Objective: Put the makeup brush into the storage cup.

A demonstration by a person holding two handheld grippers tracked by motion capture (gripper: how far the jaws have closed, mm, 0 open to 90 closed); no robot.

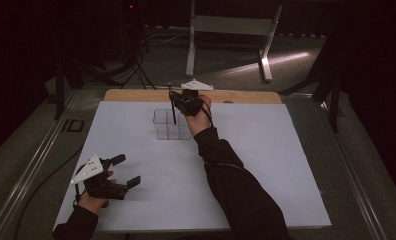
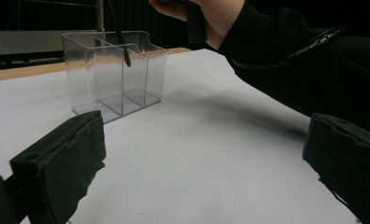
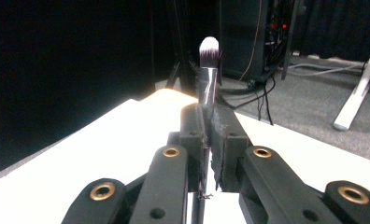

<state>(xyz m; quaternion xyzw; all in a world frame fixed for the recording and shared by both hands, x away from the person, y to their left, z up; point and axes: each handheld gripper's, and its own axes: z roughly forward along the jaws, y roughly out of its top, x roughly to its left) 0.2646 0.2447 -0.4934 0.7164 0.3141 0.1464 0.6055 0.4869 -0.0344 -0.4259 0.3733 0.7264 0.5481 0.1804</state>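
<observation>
Brush [image 3: 208, 70] (no label visible) clamped in right tool [image 3: 210, 140], over organizer [image 1: 172, 125].

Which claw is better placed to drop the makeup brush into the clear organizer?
Right. The right claw is shut on the makeup brush and holds it upright over the clear organizer, handle end already dipping inside. The left claw rests open and empty near the table's front-left corner, well away.
</observation>
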